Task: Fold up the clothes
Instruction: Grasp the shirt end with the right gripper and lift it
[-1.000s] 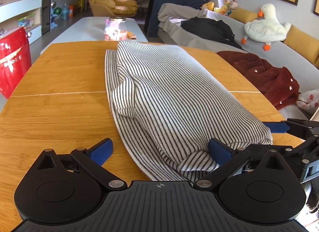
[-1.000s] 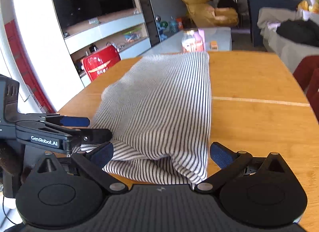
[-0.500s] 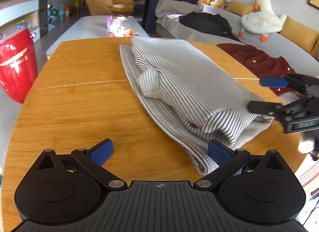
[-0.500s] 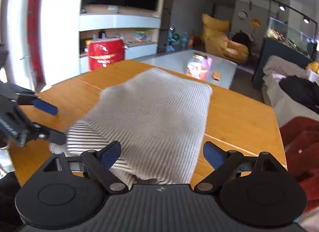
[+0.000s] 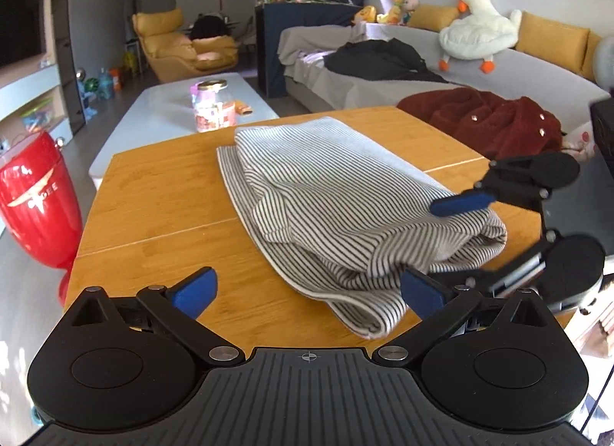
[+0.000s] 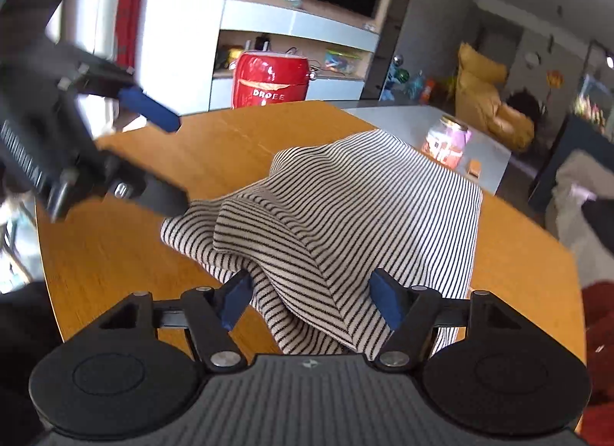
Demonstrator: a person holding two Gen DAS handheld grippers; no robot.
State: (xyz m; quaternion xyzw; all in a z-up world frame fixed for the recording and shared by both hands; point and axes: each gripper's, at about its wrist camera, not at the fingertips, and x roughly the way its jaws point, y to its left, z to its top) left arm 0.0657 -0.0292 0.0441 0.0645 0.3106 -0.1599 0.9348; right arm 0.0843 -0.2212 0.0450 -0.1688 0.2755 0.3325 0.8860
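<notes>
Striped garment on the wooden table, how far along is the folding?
Done: the black-and-white striped garment lies in a long doubled bundle on the wooden table. In hand: the right gripper has just been closing its jaws around the near end; the left gripper is open, empty. Left: folding the bundle shorter, probably.

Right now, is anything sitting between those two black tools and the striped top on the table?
Nothing visible. The striped top already lies between the right tool's closing jaws. The left tool hangs open by its near corner, with only bare wooden table there.
</notes>
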